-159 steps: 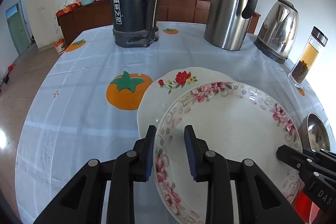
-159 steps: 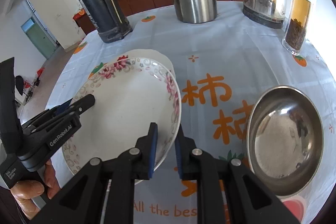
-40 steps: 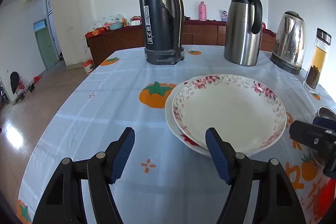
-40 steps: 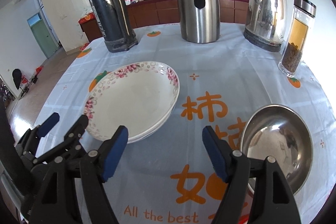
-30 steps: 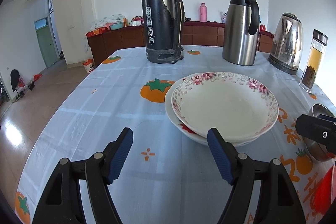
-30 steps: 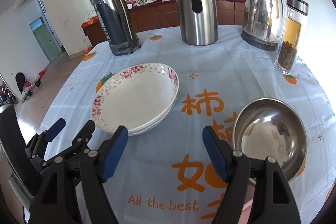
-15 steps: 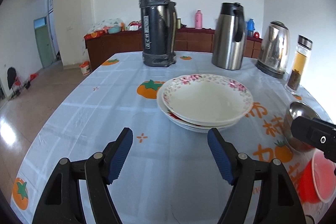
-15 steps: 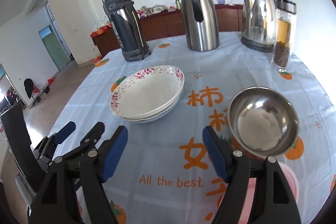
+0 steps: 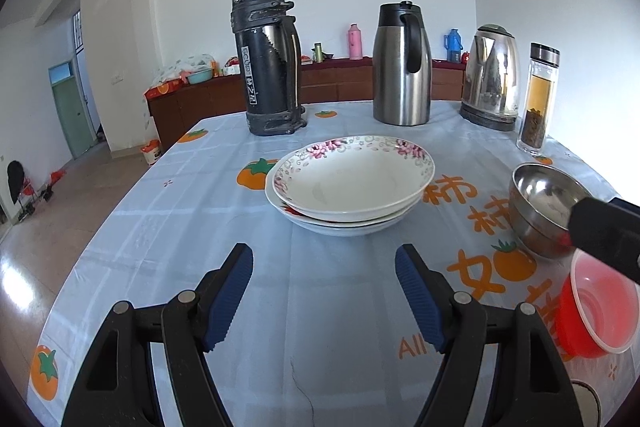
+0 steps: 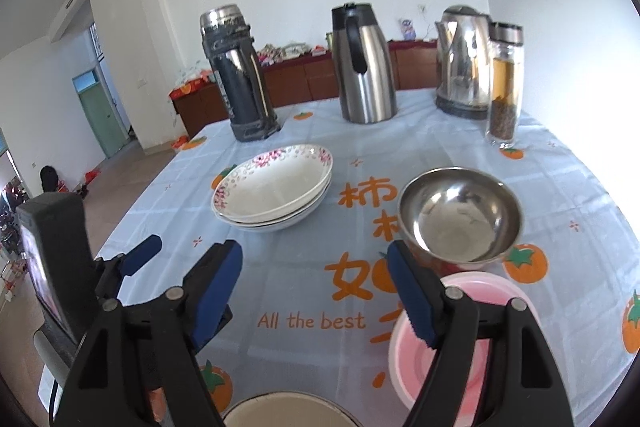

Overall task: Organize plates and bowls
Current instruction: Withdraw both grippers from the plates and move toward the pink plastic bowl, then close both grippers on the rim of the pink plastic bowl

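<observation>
A floral-rimmed white plate (image 9: pixel 352 179) lies stacked on plain white plates at mid-table; the stack also shows in the right wrist view (image 10: pixel 274 185). A steel bowl (image 10: pixel 460 215) stands right of the stack and shows in the left wrist view (image 9: pixel 544 205) too. A pink plastic bowl (image 10: pixel 460 339) lies in front of it, red in the left wrist view (image 9: pixel 596 307). A cream bowl rim (image 10: pixel 288 413) shows at the bottom edge. My left gripper (image 9: pixel 324 295) is open and empty, well short of the plates. My right gripper (image 10: pixel 314 285) is open and empty over the cloth.
A black thermos (image 9: pixel 268 59), a steel jug (image 9: pixel 402 67), an electric kettle (image 9: pixel 494 77) and a glass tea jar (image 9: pixel 538 99) stand along the far side. The table (image 9: pixel 180 211) has a pale blue persimmon-print cloth. Floor lies beyond its left edge.
Both grippers let go of the floral plate, which now rests on the stack. Both then opened wide and drew back toward the near edge, bringing the pink bowl and cream bowl into view.
</observation>
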Action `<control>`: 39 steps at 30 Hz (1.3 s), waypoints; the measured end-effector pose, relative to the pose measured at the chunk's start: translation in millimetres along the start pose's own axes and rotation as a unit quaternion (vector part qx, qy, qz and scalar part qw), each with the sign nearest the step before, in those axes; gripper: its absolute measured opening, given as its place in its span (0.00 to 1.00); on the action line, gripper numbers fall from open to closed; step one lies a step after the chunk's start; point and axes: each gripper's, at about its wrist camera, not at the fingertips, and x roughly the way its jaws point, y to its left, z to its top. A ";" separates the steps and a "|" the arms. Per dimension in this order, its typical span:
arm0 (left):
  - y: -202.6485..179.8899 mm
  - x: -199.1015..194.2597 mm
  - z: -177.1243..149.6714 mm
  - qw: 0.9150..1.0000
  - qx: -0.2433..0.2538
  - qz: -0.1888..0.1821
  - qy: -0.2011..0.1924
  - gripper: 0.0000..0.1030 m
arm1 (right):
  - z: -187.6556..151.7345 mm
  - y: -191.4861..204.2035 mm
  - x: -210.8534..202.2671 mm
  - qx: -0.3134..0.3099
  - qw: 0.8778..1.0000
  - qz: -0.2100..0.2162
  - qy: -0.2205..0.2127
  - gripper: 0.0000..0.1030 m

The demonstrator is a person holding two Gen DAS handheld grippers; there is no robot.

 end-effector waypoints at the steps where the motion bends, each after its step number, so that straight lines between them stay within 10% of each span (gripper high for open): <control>1: -0.7 -0.7 -0.6 1.000 0.000 -0.001 0.000 0.74 | -0.6 -0.9 -1.9 0.000 1.000 -0.002 -0.004 0.74; 39: -49.4 -33.9 -2.2 0.997 0.050 -0.049 -0.022 0.74 | -51.8 -85.0 -71.1 0.033 0.988 -0.107 -0.111 0.78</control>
